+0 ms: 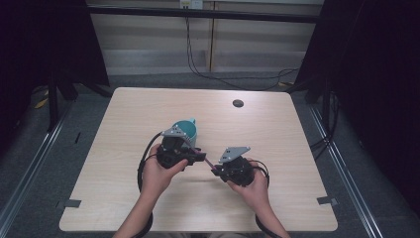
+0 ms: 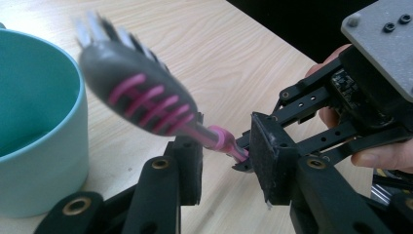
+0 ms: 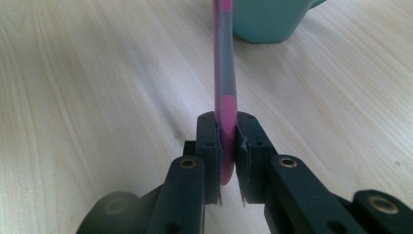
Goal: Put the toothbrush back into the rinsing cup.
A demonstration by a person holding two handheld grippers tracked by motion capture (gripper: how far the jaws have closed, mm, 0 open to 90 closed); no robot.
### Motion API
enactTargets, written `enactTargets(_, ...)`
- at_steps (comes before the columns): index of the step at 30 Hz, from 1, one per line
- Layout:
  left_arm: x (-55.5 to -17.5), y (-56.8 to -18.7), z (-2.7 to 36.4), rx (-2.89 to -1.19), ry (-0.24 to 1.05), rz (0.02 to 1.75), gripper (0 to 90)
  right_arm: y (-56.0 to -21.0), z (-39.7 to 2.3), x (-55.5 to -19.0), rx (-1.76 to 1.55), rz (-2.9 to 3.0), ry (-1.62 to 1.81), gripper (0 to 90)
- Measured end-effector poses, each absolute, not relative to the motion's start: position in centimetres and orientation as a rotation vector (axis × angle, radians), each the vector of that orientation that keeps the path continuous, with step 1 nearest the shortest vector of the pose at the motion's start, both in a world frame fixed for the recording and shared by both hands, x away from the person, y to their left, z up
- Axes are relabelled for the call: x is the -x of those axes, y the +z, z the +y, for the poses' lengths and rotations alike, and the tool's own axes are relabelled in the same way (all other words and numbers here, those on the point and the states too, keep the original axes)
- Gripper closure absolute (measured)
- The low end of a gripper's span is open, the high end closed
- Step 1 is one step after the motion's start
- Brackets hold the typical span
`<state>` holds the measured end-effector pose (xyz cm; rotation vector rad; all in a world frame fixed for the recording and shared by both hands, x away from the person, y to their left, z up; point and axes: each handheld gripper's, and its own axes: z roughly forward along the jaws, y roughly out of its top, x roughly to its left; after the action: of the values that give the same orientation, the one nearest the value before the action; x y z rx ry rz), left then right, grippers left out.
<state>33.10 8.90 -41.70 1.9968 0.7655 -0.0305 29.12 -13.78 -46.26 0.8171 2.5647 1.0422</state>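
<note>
One toothbrush (image 2: 146,100), one teal cup (image 2: 39,126), two hand-held grippers, one table (image 1: 277,134).

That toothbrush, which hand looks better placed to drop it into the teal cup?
Probably the left gripper: it sits right beside the cup, around the toothbrush neck. The right gripper, clamped on the handle, is farther away.

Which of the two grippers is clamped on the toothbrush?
The right gripper: it pinches the toothbrush handle. The left gripper stands open around the neck.
</note>
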Motion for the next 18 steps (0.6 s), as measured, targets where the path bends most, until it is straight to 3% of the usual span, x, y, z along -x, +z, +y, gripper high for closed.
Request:
enactTargets(4, -33.21, -41.62, 9.06, -1.967, -0.056, 0.769, 77.6, -46.31, -13.81, -29.03, -0.822, 2.567, 1.045, 81.5)
enactTargets(18, -33.10, -41.31, 8.78, -1.939, -0.055, 0.773, 80.0, -46.72, -12.91, -28.88, -0.827, 2.587, 1.083, 77.6)
